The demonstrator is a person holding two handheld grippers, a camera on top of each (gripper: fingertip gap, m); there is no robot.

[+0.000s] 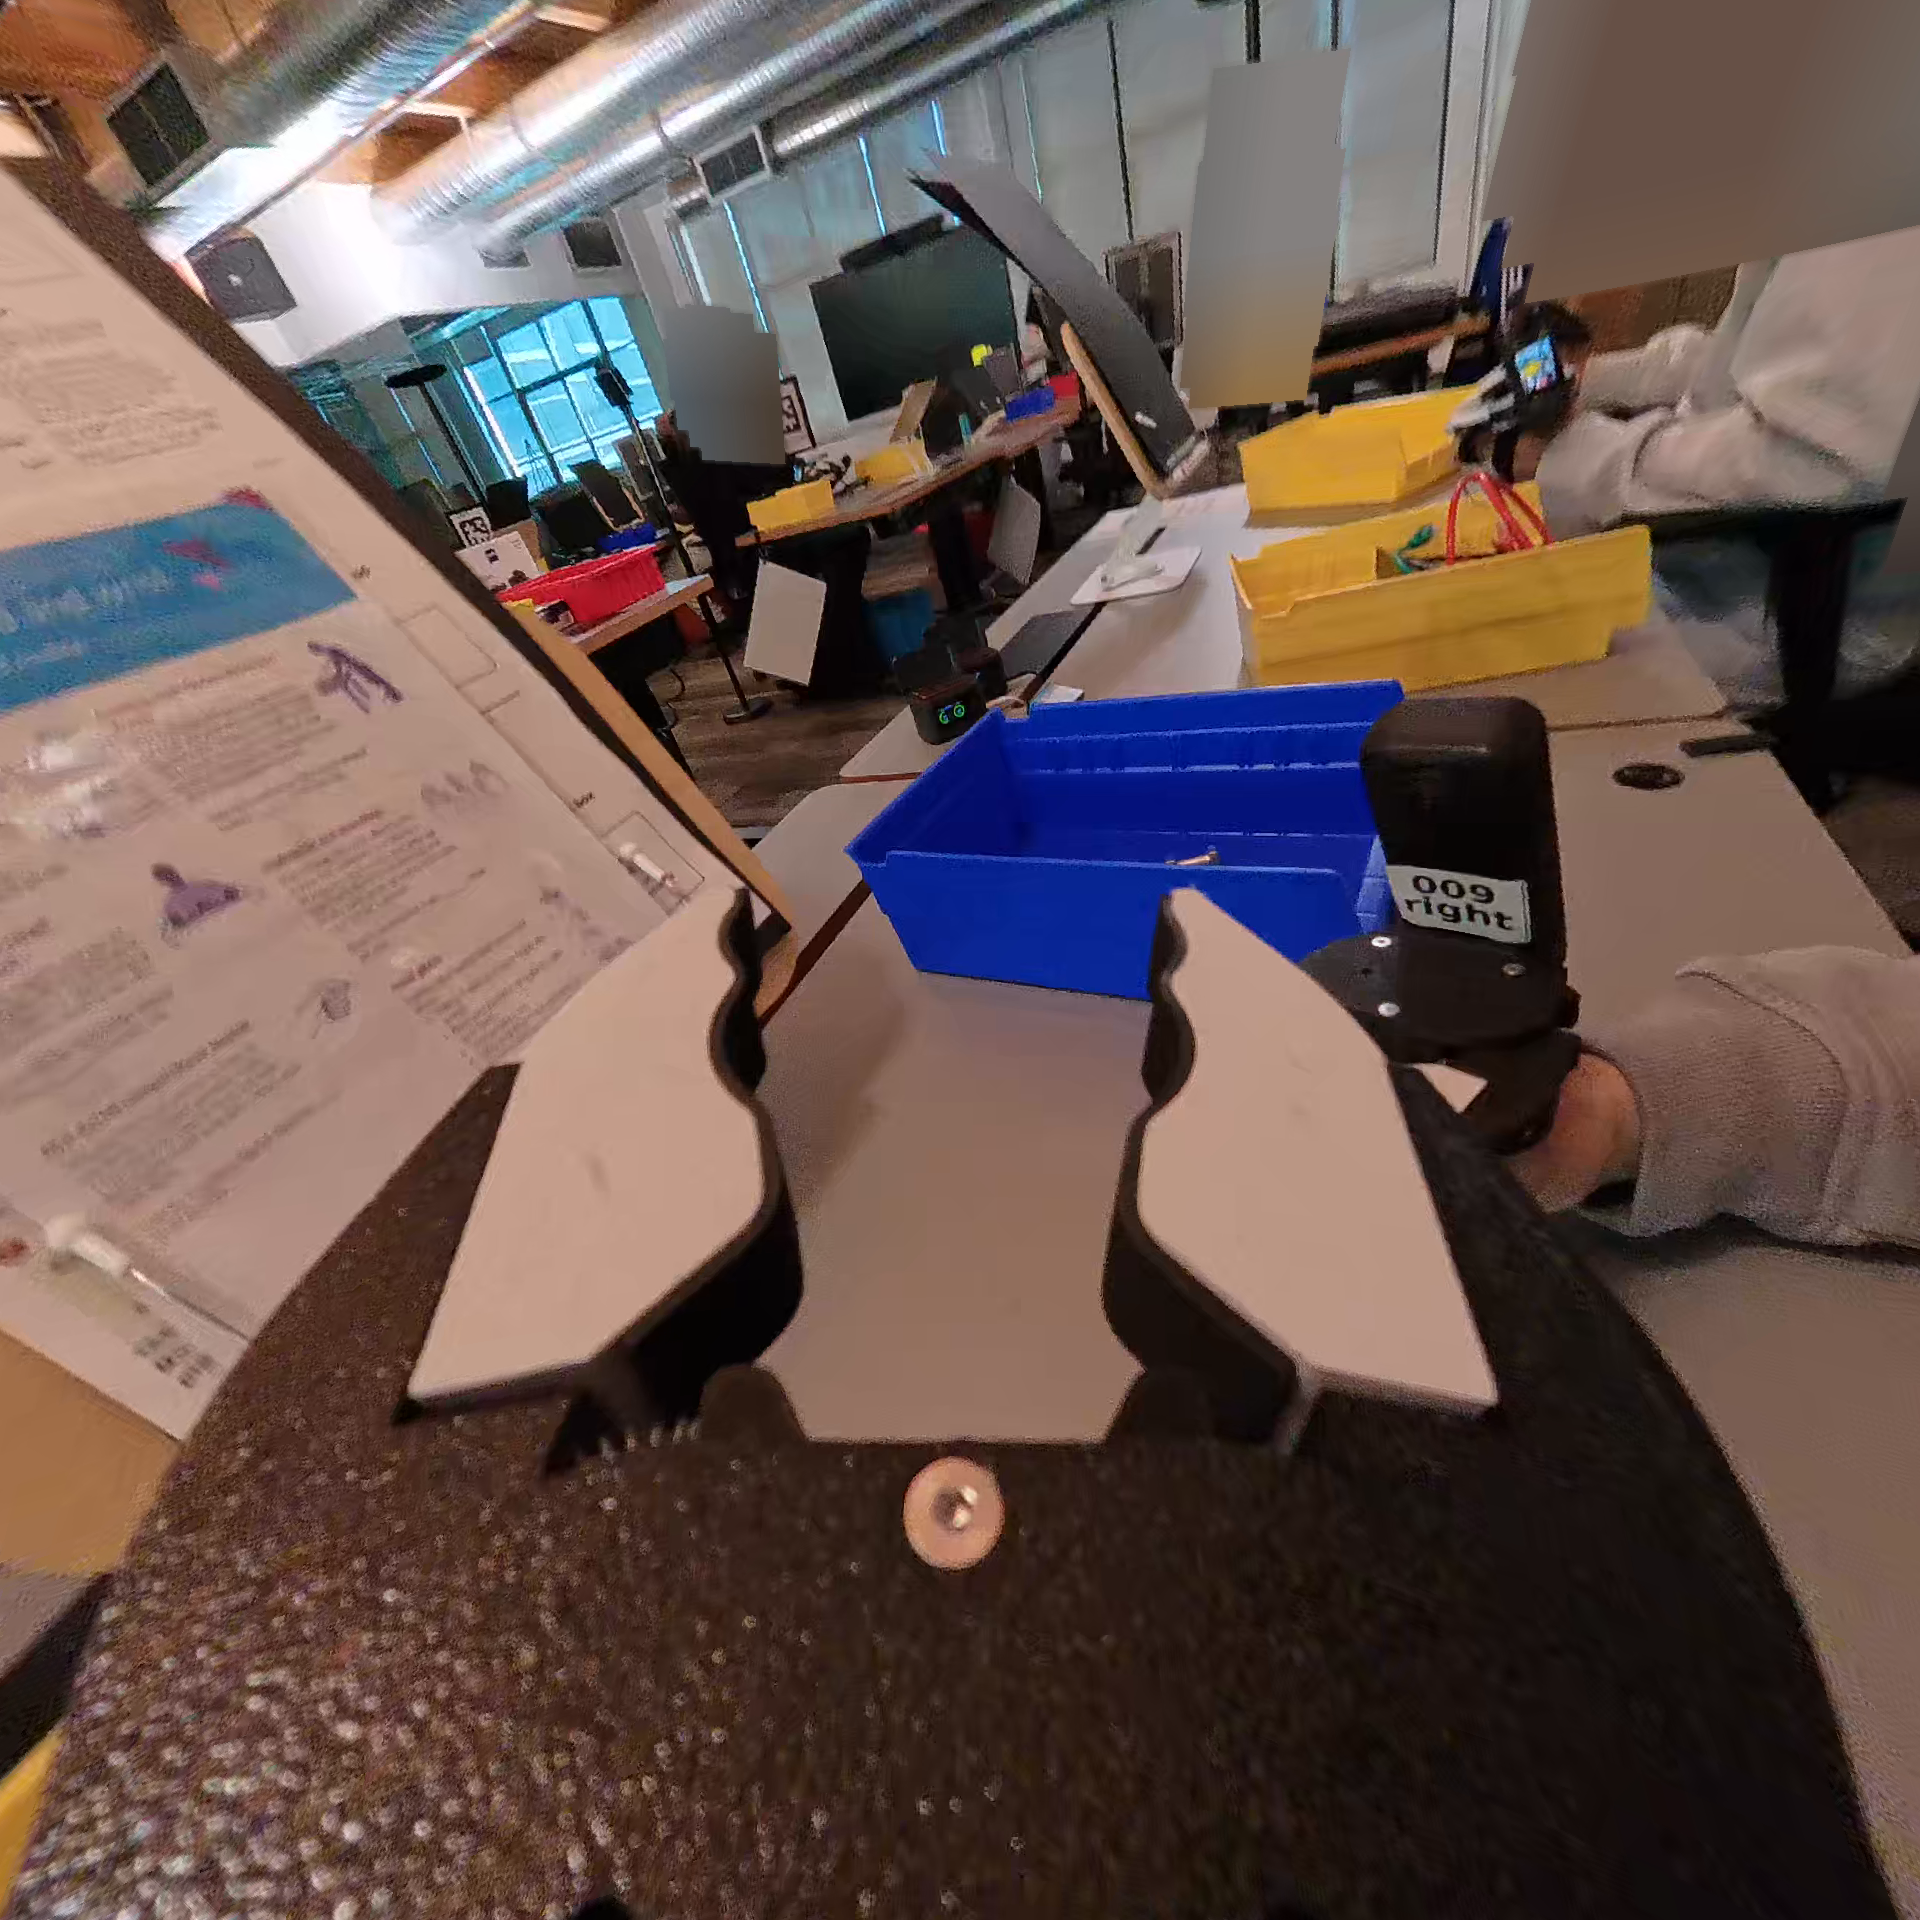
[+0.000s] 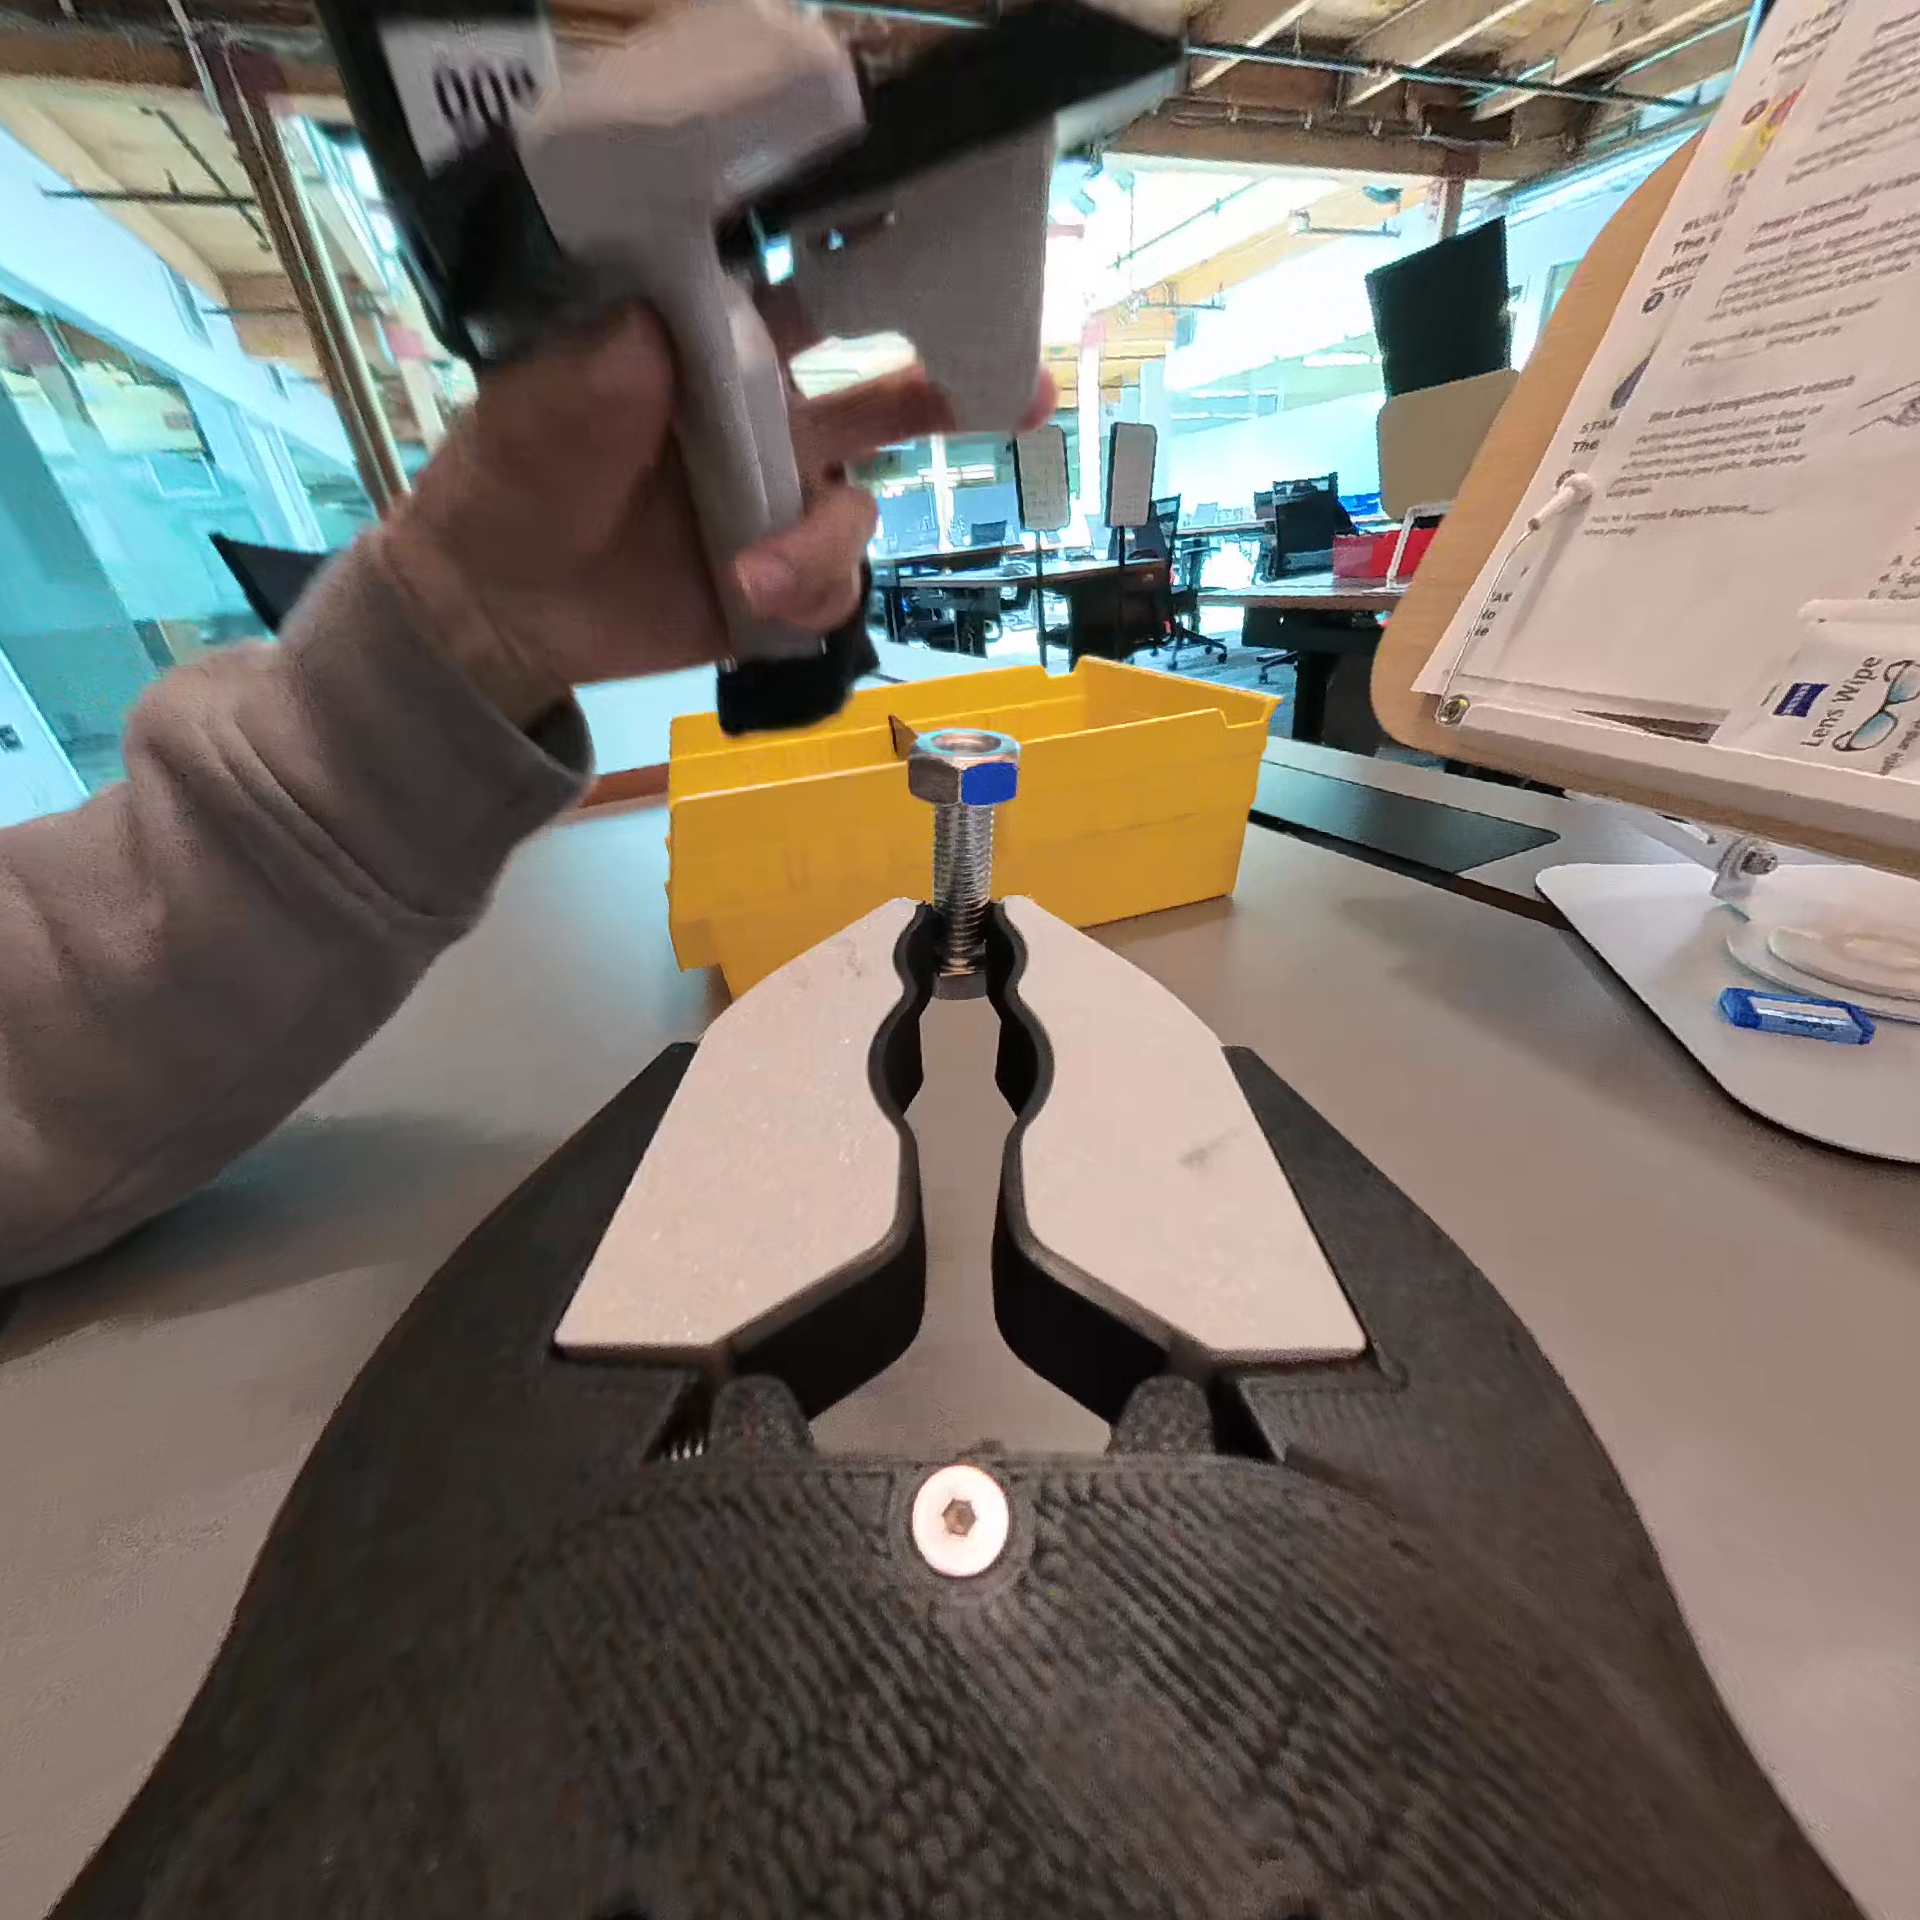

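My right gripper [image 2: 961, 914] is shut on a silver bolt [image 2: 961, 883] and holds it upright above the grey table [image 2: 1351, 1143]. Its fingertips [image 2: 883, 935] press on the lower threads, just above the bolt's head. A hex nut [image 2: 961, 769] with one blue face sits on the bolt's top end. My left gripper [image 1: 961, 914] is open and empty above the table, just in front of a blue bin [image 1: 1091, 831]. In the right wrist view it shows blurred, high at the upper left [image 2: 727, 208], in a person's hand. The right gripper's black body [image 1: 1455, 831] stands beside the blue bin.
A small metal part [image 1: 1195, 858] lies in the blue bin. A yellow bin [image 2: 831, 852] stands behind the held bolt. A tilted board with printed sheets [image 1: 260, 779] stands to the left, on a white base [image 2: 1714, 987]. More yellow bins [image 1: 1434, 613] stand farther back.
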